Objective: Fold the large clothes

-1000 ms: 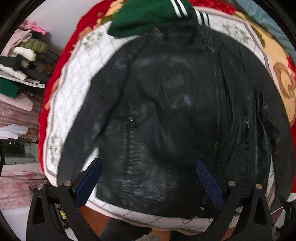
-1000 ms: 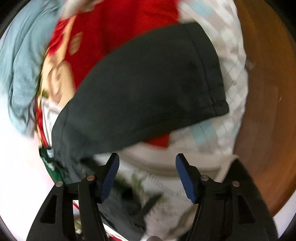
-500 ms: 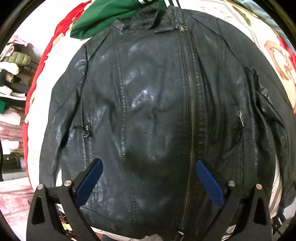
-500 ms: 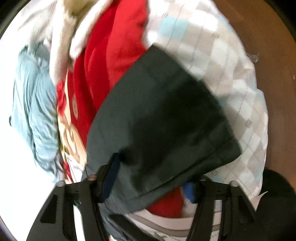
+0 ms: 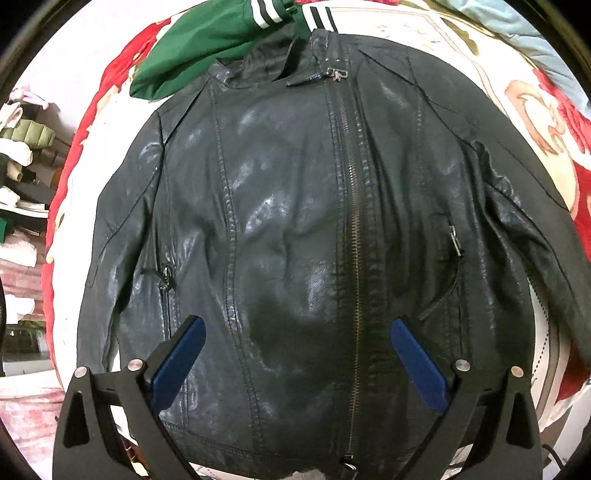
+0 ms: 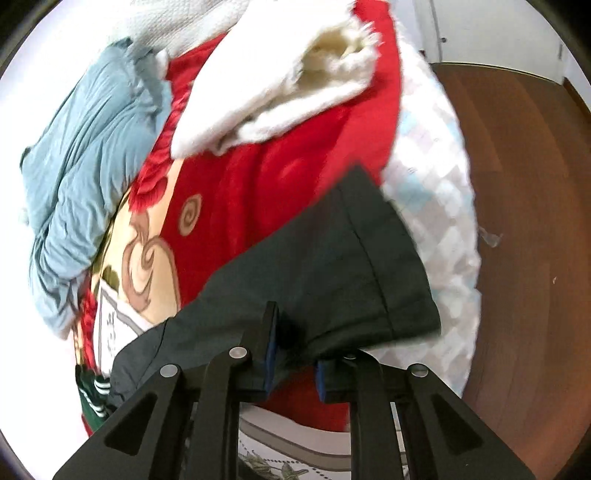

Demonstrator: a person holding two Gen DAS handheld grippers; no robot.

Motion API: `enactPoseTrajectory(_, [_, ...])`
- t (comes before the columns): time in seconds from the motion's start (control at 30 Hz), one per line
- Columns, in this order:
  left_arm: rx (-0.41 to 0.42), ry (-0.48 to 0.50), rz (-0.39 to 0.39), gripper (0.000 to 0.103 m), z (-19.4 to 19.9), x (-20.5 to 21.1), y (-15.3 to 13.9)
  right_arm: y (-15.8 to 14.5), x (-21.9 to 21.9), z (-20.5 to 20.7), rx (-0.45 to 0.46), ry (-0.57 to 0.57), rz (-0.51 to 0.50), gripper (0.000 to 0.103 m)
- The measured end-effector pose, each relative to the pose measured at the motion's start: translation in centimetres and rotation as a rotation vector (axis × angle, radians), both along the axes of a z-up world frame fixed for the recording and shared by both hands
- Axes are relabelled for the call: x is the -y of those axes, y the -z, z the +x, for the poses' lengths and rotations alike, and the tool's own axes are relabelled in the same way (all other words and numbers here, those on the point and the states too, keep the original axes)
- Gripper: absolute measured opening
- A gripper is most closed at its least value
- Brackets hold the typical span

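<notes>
- Jacket [image 5: 288, 229] front up, zipped, flat on bed [image 5: 461, 62].
- Left hand-held gripper [image 5: 295, 354] agape over hem, nothing gripped.
- Right hand-held gripper [image 6: 293, 354] just closing, clamped on sleeve [image 6: 325, 273].

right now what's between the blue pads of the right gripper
In the right wrist view, the right gripper has just been closing, and the dark sleeve of the black leather jacket is pinched between its pads, bunched there.

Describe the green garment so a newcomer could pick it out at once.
Start at the black leather jacket spread front-up on the patterned bedspread. Just past its collar lies the green garment, partly under it. It alone is solid green with black-and-white striped trim.
</notes>
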State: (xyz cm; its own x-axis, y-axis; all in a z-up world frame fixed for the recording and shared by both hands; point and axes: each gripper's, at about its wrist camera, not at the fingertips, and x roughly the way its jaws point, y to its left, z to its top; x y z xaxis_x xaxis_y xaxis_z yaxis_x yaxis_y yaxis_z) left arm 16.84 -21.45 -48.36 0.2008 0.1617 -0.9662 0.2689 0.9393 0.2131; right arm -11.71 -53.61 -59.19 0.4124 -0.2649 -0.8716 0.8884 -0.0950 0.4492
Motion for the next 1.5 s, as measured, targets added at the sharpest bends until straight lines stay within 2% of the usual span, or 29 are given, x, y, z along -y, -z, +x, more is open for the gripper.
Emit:
enactPoseTrajectory(0.07, [0.002, 0.0, -0.006, 0.103, 0.0, 0.1, -0.1, -0.8, 0.2, -0.4, 0.009, -0.014, -0.034, 0.017])
enactPoseTrajectory(0.13, [-0.002, -0.002, -0.011, 0.103, 0.0, 0.1, 0.1, -0.4, 0.6, -0.3, 0.019, -0.051, -0.036, 0.023])
enactPoseTrajectory(0.17, [-0.006, -0.003, -0.011, 0.103, 0.1, 0.2, 0.3, 0.4, 0.8, -0.6, 0.031, -0.062, -0.011, 0.027])
enactPoseTrajectory(0.2, [-0.01, -0.002, -0.01, 0.103, 0.0, 0.3, 0.5, 1.7, 1.3, -0.6, 0.062, -0.055, 0.041, 0.036])
enactPoseTrajectory(0.27, [-0.018, -0.003, -0.01, 0.103, -0.1, 0.5, 0.8, 5.0, 2.1, -1.2, 0.158, 0.006, 0.138, 0.042])
enactPoseTrajectory(0.4, [-0.017, 0.005, -0.01, 0.103, 0.1, 0.7, 1.0, 8.1, 2.8, -1.7, 0.258, 0.122, 0.168, 0.045])
enactPoseTrajectory(0.43, [-0.015, 0.007, -0.009, 0.103, 0.1, 0.8, 1.1, 8.0, 2.7, -1.7, 0.261, 0.141, 0.153, 0.038])
enactPoseTrajectory(0.5, [-0.011, 0.01, -0.006, 0.103, 0.3, 0.7, 1.4, 6.7, 2.6, -1.4, 0.227, 0.152, 0.09, 0.011])
enactPoseTrajectory(0.63, [-0.011, -0.005, -0.017, 0.103, 0.8, 0.6, 1.5, 1.4, 2.4, 0.3, 0.157, 0.1, -0.045, 0.008])
enactPoseTrajectory(0.77, [0.004, -0.029, -0.04, 0.103, 1.3, 0.2, 0.6, -4.1, 2.8, 3.1, 0.174, 0.013, -0.154, 0.008])
enactPoseTrajectory(0.97, [0.025, -0.128, -0.043, 0.103, 3.5, -3.1, -0.1, -10.6, 1.1, 12.0, 0.208, -0.211, -0.272, 0.008])
enactPoseTrajectory(1.1, [0.039, -0.235, -0.041, 0.103, 5.5, -7.5, -0.2, -13.8, -3.6, 21.2, 0.191, -0.442, -0.334, 0.008])
enactPoseTrajectory(1.2, [0.058, -0.316, -0.039, 0.103, 6.8, -11.8, -0.5, -14.8, -8.7, 27.3, 0.164, -0.612, -0.379, 0.008])
enactPoseTrajectory(1.33, [0.081, -0.424, -0.022, 0.103, 7.7, -18.6, -0.7, -14.1, -19.5, 36.4, 0.108, -0.905, -0.441, 0.008])
enactPoseTrajectory(1.4, [0.078, -0.481, -0.011, 0.103, 7.6, -22.0, -0.4, -12.1, -26.1, 40.6, 0.056, -1.073, -0.463, 0.008])
enactPoseTrajectory(1.5, [0.066, -0.562, 0.004, 0.103, 7.2, -26.8, 0.1, -8.0, -34.7, 44.4, -0.038, -1.28, -0.467, 0.008])
